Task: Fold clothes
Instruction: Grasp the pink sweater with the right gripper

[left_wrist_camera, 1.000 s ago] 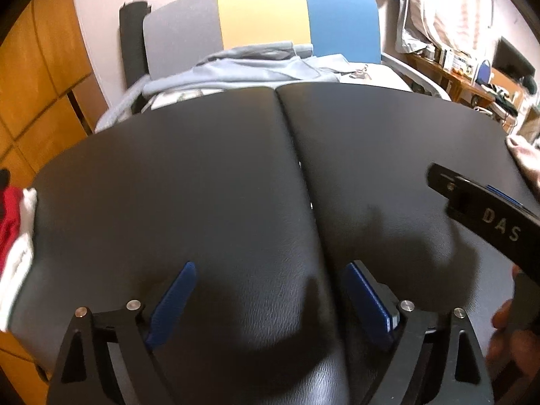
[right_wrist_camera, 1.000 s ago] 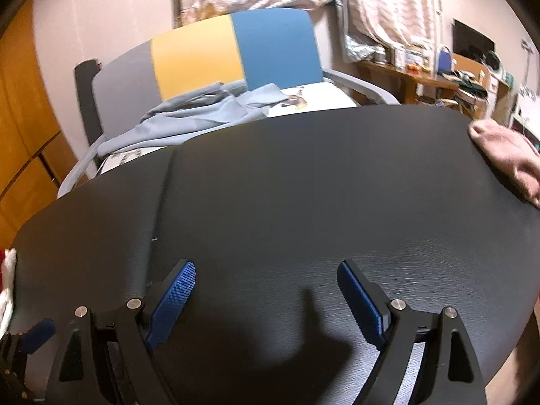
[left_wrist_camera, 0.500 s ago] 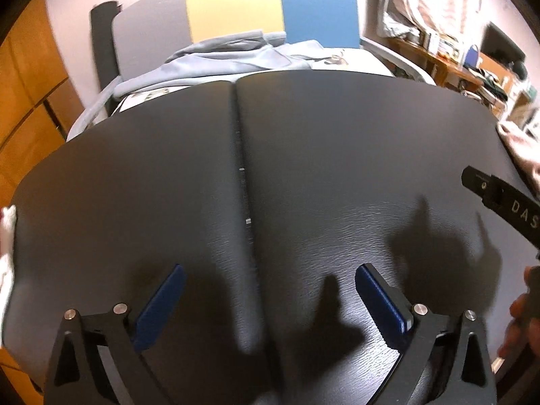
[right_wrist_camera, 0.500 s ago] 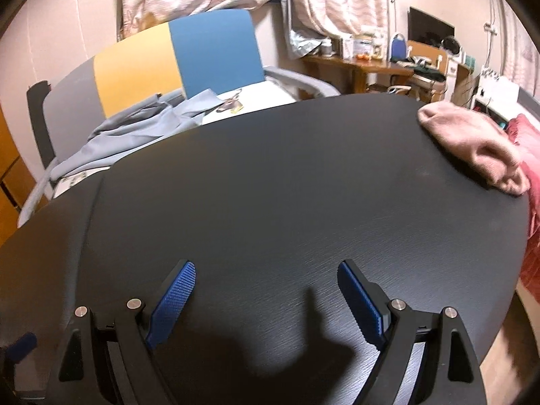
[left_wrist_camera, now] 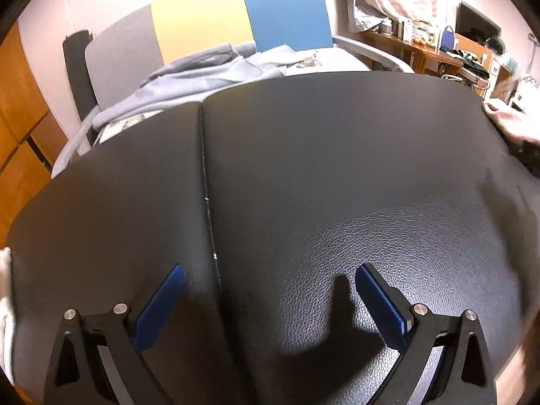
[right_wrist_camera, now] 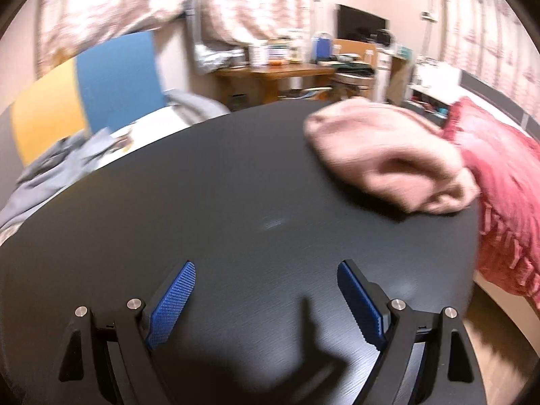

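Presently we are holding the left gripper [left_wrist_camera: 268,281] with its blue pads spread wide and nothing between them, hovering low over the black table [left_wrist_camera: 337,168]. We are holding the right gripper [right_wrist_camera: 265,278] likewise apart and empty above the same surface.

Items we are listing, nearest first:

- Bare table top directly ahead of both grippers, with a seam [left_wrist_camera: 206,182] running away from the left one.
- Pink garment [right_wrist_camera: 388,158], lying bunched at the table's far right edge, well apart from the right gripper; blurred, so we are not judging its shape further.
- Red fringed cloth [right_wrist_camera: 503,199], lying just beyond the pink garment, off the table's edge.
- Grey-blue garment [left_wrist_camera: 202,77], heaped on the chair [left_wrist_camera: 236,17] behind the table.
- White cloth [left_wrist_camera: 5,290], showing only as a sliver at the left edge.

On progress, we are judging that no folding has begun: nothing is laid flat, and every garment in view is waiting to be fetched, spread and folded.
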Motion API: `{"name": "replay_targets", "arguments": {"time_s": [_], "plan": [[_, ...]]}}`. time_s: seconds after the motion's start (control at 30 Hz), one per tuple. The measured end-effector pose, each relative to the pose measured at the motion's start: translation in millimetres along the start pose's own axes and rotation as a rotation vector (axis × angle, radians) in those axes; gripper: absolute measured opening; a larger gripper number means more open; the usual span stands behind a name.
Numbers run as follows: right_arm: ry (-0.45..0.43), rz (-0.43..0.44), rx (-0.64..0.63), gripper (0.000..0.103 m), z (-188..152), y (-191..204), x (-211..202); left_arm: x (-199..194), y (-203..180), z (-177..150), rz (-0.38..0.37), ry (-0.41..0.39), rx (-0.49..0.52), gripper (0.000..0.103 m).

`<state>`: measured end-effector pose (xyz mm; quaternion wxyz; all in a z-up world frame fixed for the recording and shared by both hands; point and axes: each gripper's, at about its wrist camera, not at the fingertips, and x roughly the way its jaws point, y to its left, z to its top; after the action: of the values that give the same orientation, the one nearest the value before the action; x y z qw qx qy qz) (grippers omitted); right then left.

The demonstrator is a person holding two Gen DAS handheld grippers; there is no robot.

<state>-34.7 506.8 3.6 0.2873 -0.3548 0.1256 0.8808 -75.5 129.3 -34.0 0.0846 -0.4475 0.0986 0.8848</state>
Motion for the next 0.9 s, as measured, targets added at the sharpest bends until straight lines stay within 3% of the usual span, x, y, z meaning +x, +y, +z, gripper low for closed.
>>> {"name": "replay_targets", "arguments": {"time_s": [0.17,0.47,0.67,0.9], "plan": [[-0.004,-0.136,0.013,0.089,33,-45,24,9,-8,3,-0.018,0.027,0.004,0.102],[-0.045,-0.321,-0.059,0.089,93,-85,68,5,-25,7,-0.027,-0.023,0.068,0.102],[-0.023,-0.312,-0.053,0.089,103,-97,89,10,-35,5,-0.044,0.0,0.097,0.102],[0.021,-0.302,-0.042,0.089,96,-105,110,9,-36,3,-0.064,0.012,0.064,0.102]]}}
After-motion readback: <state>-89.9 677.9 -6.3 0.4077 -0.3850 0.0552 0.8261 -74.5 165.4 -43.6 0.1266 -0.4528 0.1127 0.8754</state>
